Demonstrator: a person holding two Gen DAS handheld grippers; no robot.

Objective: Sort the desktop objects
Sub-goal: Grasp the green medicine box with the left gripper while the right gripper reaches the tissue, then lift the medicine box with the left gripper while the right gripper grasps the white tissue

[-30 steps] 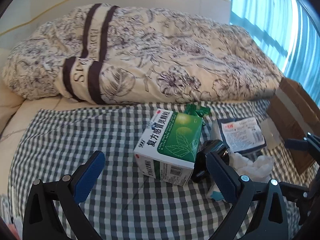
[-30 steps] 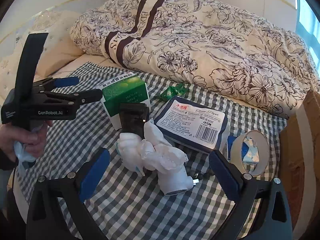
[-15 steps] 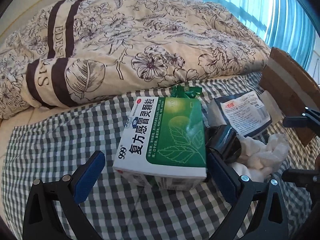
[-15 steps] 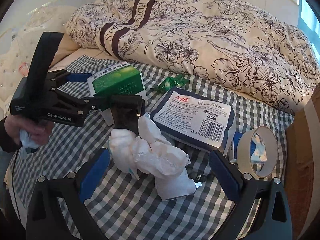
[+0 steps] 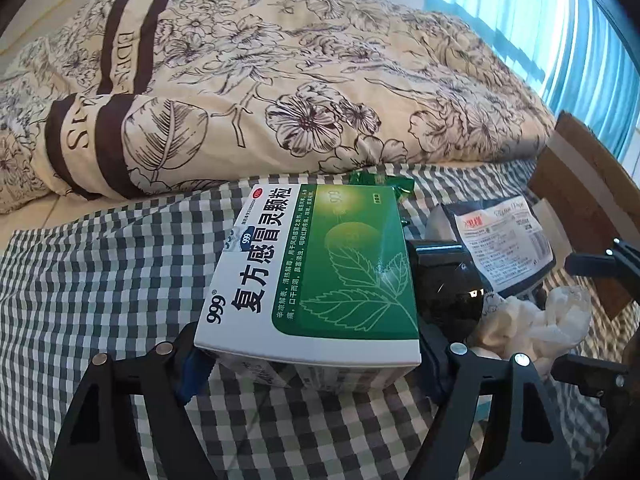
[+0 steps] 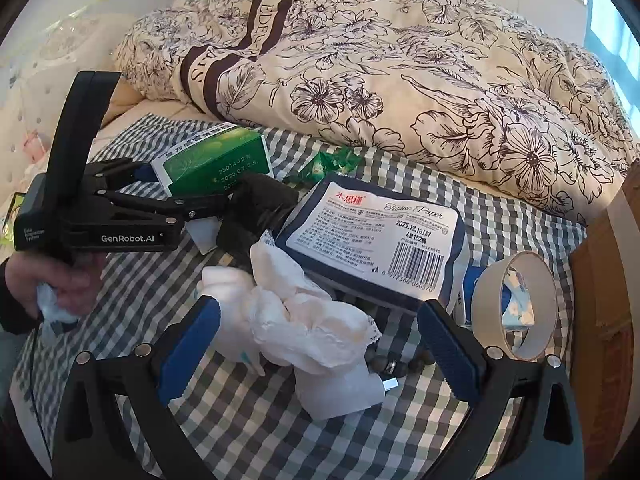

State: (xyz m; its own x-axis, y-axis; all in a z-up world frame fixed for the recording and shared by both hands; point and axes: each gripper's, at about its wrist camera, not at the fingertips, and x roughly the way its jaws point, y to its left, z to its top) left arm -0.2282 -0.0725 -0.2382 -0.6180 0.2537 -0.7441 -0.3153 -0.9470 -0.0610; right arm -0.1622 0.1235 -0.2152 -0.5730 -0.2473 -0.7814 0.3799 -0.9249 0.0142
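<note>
A green-and-white medicine box [image 5: 320, 272] lies on the checked cloth [image 5: 100, 280], and my left gripper [image 5: 308, 360] is shut on its near end, one blue pad on each side. The right wrist view shows the same box [image 6: 216, 160] held in the left gripper [image 6: 188, 188], with a hand on the handle. My right gripper [image 6: 320, 344] is open, with a crumpled white wad [image 6: 304, 320] lying between its fingers, untouched. A tissue pack [image 6: 372, 236], a black object [image 6: 256, 216], a tape roll [image 6: 516, 304] and a green wrapper [image 6: 328, 164] lie around.
A flowered quilt [image 5: 280, 80] is heaped along the back of the cloth. A brown cardboard box [image 5: 584, 184] stands at the right edge. Several dark beads [image 6: 400, 364] lie by the white wad. The cloth left of the medicine box is bare.
My left gripper moved forward over the medicine box and its fingers closed in on the box's sides. The right gripper crept slightly closer to the white wad and stayed open.
</note>
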